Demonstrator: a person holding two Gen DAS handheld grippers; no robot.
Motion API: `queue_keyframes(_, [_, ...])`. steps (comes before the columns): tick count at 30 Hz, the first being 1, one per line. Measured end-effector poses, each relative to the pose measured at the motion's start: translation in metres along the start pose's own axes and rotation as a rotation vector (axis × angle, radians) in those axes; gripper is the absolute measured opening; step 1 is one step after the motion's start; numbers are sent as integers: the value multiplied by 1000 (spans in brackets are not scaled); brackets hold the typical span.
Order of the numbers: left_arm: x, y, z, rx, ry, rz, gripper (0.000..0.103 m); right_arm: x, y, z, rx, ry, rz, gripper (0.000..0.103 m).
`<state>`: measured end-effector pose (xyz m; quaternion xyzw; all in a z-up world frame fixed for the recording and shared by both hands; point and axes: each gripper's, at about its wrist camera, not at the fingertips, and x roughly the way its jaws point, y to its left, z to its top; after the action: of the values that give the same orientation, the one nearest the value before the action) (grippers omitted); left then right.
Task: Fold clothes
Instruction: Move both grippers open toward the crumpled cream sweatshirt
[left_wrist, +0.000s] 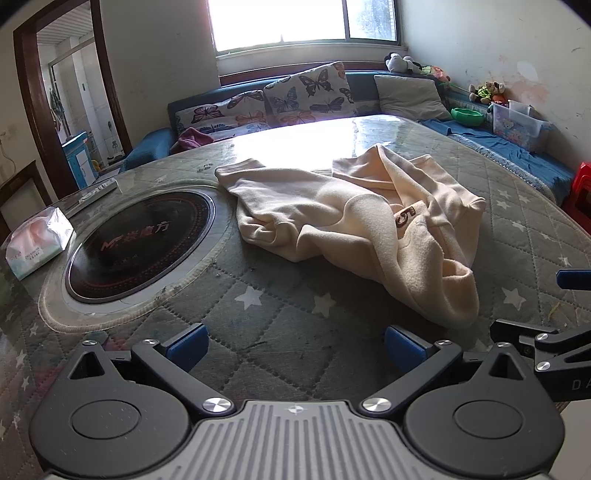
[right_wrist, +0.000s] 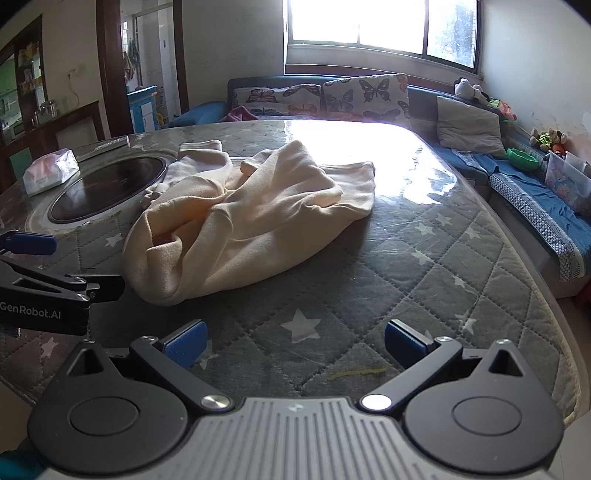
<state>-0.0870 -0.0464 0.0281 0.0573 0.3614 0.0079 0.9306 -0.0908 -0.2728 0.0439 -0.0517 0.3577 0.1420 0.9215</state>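
Left claw (left_wrist: 295, 349) spread wide, holding nothing, hovering over the quilted table (left_wrist: 258, 332). Right claw (right_wrist: 295, 341) likewise gaping and empty. Crumpled cream garment (left_wrist: 354, 221) ahead, untouched.

A crumpled garment (left_wrist: 354, 221) lies on the bench (left_wrist: 295, 314), right of the inset cooktop (left_wrist: 142, 240). A tissue pack (left_wrist: 37, 242) sits left of the cooktop. Cushions (left_wrist: 306, 92) line the sofa behind.
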Motion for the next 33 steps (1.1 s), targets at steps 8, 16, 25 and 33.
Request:
queue_keyframes(8, [0,0,0,2,4,-2,103,0,1,0,-6,3,4,103])
queue_keyframes(16, [1,3,4,-5,5,0,103,1,2,3,-9,1,9,103])
queue_keyframes(25, [5,5,8,-8,10,-4,103,3,0,7,-8,2,4,103])
queue_keyframes(33, [9,8,11,-14,12,-6,103,5,-2,10,-11,1,-4,103])
